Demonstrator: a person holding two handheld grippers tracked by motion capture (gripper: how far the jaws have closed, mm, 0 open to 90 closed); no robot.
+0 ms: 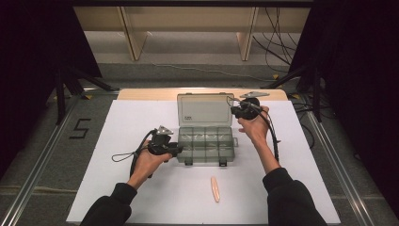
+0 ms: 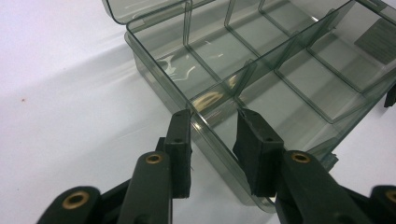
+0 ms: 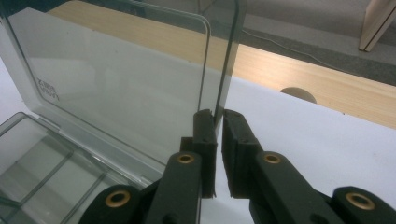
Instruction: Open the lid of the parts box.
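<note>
Two grippers working one box, lid job looks nearly done. Counter [image 1: 141, 197] with a white sheet carries the clear smoky organiser box [image 1: 205, 143], sitting mid-counter, compartments bare as far as I can see. Lid [image 1: 205, 109] stands upright on the far hinge, so the box is open; what's left, my guess, is letting go of the lid and then loading something in. A small pale peach stick-like piece [image 1: 215, 189] lies on the sheet near my side, well apart from the box, untouched, probably the thing to go in.

My left gripper [image 1: 175, 149] is at the box's left end; in the left gripper view [image 2: 212, 135] the jaws straddle the end wall, one outside, one inside, bracing the base. Whether the pads truly pinch the wall I cannot tell.

My right gripper [image 1: 234, 111] is up at the lid's right edge; in the right gripper view [image 3: 218, 123] the jaws are clenched on that thin edge, holding the lid up.

Latches [image 1: 188, 162] on the near front hang free.
</note>
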